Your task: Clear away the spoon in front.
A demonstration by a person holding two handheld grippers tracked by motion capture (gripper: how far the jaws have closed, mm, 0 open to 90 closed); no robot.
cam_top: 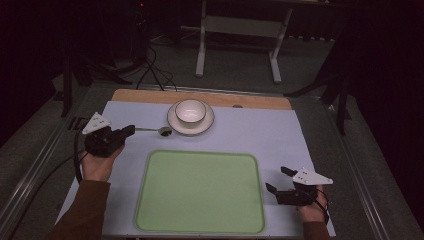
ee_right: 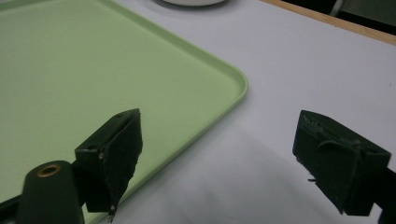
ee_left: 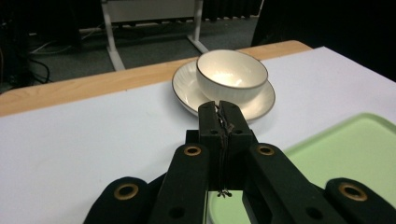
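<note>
Left hand-held gripper (cam_top: 129,131) clamped on spoon (cam_top: 159,131) handle beside bowl (cam_top: 190,111); right hand-held gripper (cam_top: 279,180) spread wide, idle beside green tray (cam_top: 200,192), likely destination.

The scene is dimly lit, and the room beyond the table (cam_top: 300,130) is lost in near-black. Light falls from above onto the white tabletop sheet, which is rendered greyish-lavender. A bright glow is caught inside the bowl (ee_left: 232,74) in the left gripper view. Soft, faint shadows are cast beside the green tray (ee_right: 236,79). In the right gripper view the near jaws are blurred, and grain is seen in all three pictures.
</note>
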